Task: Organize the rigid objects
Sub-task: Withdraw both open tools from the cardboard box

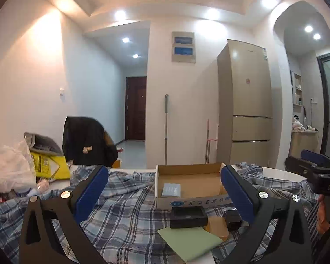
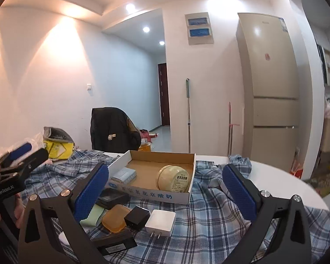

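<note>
Both grippers are held wide apart with nothing between the pads: the left gripper (image 1: 164, 190) and the right gripper (image 2: 165, 189), 2 in all. 1 cardboard box (image 2: 143, 158) is seen on the plaid cloth (image 2: 209, 215); inside it lie 1 round tin (image 2: 173, 178) and 1 small pale packet (image 2: 123, 175). In front of the box are grouped 1 white charger (image 2: 160, 220), 1 black charger (image 2: 136, 217), 1 orange case (image 2: 115, 218), 1 green card (image 2: 94, 215) and 1 black case (image 2: 112, 198).
</note>
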